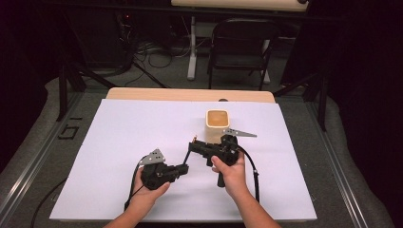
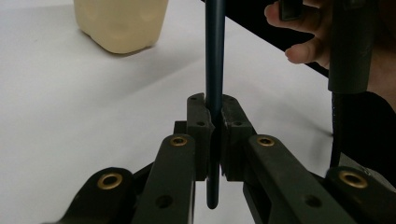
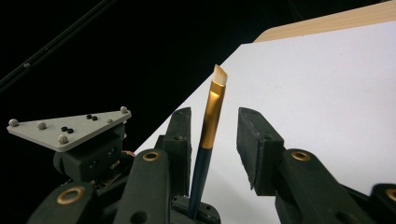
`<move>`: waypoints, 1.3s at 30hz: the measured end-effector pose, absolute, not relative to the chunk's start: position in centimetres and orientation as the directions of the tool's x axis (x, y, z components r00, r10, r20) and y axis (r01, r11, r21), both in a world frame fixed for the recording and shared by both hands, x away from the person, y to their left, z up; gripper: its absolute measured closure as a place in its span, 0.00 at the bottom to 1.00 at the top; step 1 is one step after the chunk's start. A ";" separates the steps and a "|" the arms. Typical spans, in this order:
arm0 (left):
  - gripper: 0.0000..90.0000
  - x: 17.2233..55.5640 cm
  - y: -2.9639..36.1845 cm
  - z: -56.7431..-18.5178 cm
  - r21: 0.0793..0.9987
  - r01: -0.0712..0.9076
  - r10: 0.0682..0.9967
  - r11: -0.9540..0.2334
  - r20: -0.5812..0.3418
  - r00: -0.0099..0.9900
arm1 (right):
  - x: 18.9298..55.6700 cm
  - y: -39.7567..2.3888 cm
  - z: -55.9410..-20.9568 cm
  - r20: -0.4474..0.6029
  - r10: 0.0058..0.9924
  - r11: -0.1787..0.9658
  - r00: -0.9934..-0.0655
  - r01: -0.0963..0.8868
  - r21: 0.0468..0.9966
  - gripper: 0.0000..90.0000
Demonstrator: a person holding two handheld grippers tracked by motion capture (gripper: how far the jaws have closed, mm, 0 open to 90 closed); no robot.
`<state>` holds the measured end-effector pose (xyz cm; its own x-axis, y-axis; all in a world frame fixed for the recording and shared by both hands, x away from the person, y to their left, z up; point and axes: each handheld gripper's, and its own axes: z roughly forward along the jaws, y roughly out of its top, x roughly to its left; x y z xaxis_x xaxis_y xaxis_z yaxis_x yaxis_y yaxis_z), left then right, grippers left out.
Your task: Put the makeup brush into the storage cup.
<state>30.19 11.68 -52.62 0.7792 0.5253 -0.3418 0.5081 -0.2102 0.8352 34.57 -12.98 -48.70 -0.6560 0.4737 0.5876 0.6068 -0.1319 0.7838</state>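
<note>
A paintbrush (image 2: 214, 70) with a dark blue handle, a gold ferrule and pale angled bristles (image 3: 212, 116) stands nearly upright. My left gripper (image 2: 214, 116) is shut on the lower handle. In the high view the left gripper (image 1: 183, 167) sits near the table's front centre, with the brush (image 1: 188, 153) rising from it towards my right gripper (image 1: 194, 145). In the right gripper view my right gripper (image 3: 215, 123) is open, its jaws on either side of the ferrule, which lies closer to the left jaw. A cream cup (image 1: 218, 124) stands just behind the right gripper.
A white sheet (image 1: 119, 142) covers the wooden table. In the left gripper view the cup (image 2: 120, 23) is at the top left and the person's right hand (image 2: 308, 37) at the upper right. The left gripper's grey plate (image 3: 70, 128) shows in the right gripper view. A chair (image 1: 240, 47) stands beyond the table.
</note>
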 end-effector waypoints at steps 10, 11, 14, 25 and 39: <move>0.94 29.9 11.2 -52.8 0.833 0.503 0.515 -0.230 -0.334 0.789 | 34.5 -12.9 -49.1 0.596 0.470 -0.133 -0.651 0.615 0.777 0.79; 0.94 29.9 11.1 -52.8 0.833 0.502 0.514 -0.232 -0.333 0.790 | 34.6 -12.9 -49.1 0.597 0.471 -0.132 -0.650 0.617 0.776 0.80; 0.94 29.9 11.1 -52.8 0.834 0.500 0.513 -0.234 -0.331 0.792 | 34.6 -12.9 -49.2 0.603 0.466 -0.134 -0.647 0.622 0.771 0.82; 0.94 29.9 11.0 -52.9 0.833 0.500 0.510 -0.238 -0.331 0.794 | 34.5 -13.0 -49.2 0.614 0.457 -0.141 -0.643 0.630 0.764 0.90; 0.94 29.8 11.0 -52.9 0.836 0.494 0.511 -0.239 -0.325 0.796 | 34.6 -13.0 -49.3 0.657 0.419 -0.168 -0.626 0.658 0.734 0.93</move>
<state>29.84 10.97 -52.86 0.7957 0.5115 -0.3246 0.4943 -0.2385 0.8359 34.63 -13.04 -49.29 -0.6263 0.4194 0.6572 0.6577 -0.1682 0.7342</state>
